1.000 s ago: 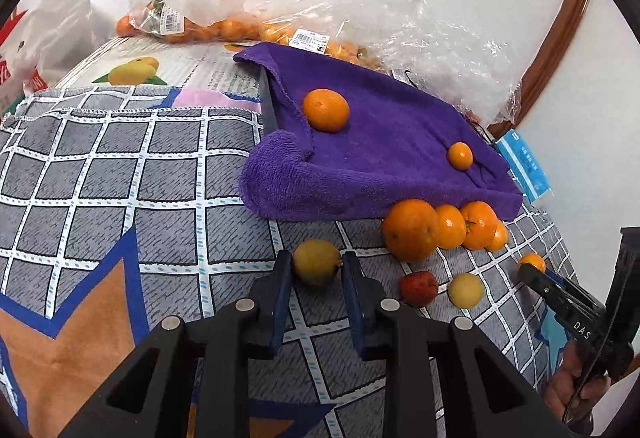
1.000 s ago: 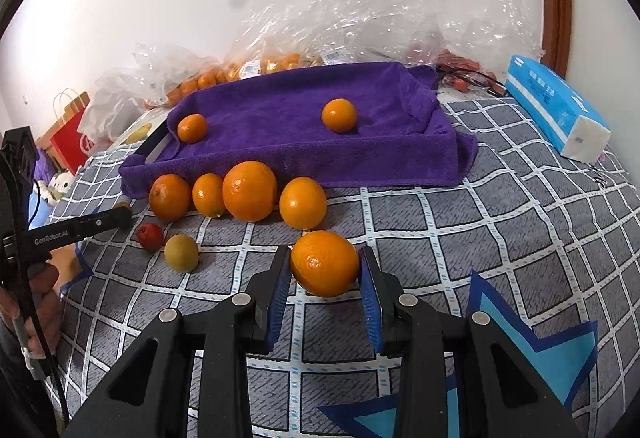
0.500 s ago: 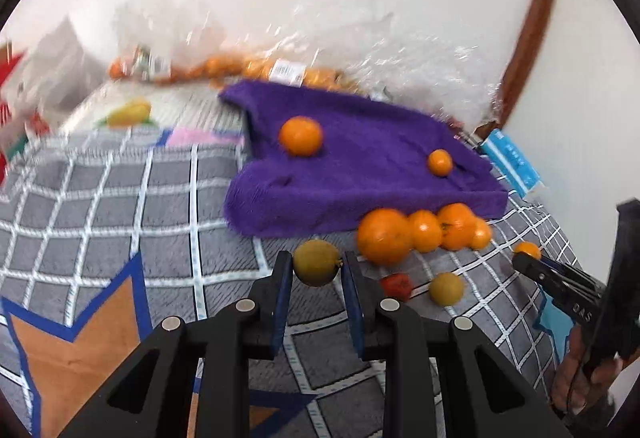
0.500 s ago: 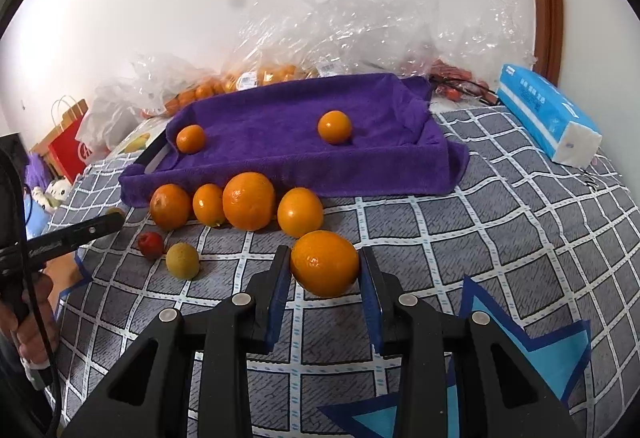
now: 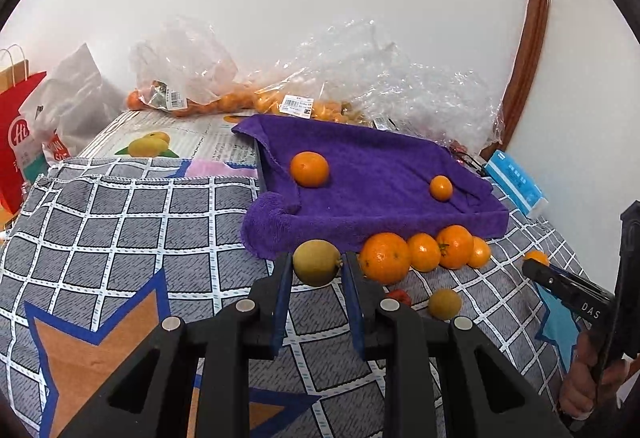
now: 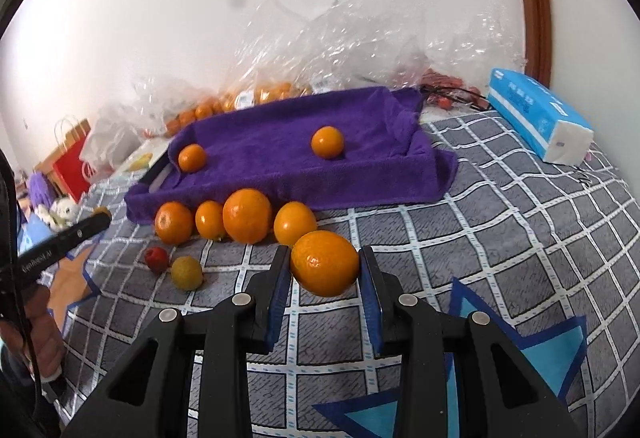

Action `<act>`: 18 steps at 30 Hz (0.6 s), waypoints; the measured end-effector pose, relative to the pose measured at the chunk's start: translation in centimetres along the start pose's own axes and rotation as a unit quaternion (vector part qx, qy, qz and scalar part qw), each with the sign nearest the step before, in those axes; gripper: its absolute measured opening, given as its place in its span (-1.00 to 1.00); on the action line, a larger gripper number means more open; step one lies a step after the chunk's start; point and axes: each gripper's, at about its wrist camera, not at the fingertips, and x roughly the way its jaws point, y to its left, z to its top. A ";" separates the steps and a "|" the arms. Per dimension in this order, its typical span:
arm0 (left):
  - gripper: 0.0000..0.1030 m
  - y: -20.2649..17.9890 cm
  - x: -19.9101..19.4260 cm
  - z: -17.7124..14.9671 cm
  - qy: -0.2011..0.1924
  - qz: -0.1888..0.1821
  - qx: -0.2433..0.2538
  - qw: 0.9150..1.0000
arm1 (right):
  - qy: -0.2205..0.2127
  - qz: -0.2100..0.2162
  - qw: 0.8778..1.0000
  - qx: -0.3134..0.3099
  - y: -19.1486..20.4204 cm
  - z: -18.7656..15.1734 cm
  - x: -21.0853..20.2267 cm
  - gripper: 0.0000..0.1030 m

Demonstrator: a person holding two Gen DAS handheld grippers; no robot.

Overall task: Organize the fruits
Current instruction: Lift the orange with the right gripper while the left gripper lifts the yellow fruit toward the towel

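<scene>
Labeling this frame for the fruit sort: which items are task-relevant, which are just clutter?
Job:
- left gripper shut on yellow-green fruit
- right gripper shut on big orange
- purple towel tray, two oranges on it
- row of oranges
- small red fruit
- yellow fruit

Lying about:
- tissue pack
- plastic bags
- red shopping bag

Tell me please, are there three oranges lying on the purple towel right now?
No, only two oranges lie on the purple towel.

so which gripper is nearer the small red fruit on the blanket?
Left. The left gripper, shut on a yellow-green fruit, is just beside the red fruit; the right gripper holds an orange farther off.
</scene>
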 end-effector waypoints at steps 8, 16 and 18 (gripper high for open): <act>-0.54 0.0 -0.5 0.0 -0.011 0.003 -0.003 1.000 | -0.019 0.003 1.000 0.013 -0.4 0.1 -0.6 -0.35; -0.54 0.0 -0.6 0.2 -0.019 0.001 -0.005 1.000 | -0.037 0.007 0.999 0.023 -0.9 0.0 -1.3 -0.35; -0.54 0.1 -0.5 0.3 -0.018 -0.002 -0.009 1.000 | -0.040 0.005 0.999 0.024 -1.0 0.0 -1.4 -0.35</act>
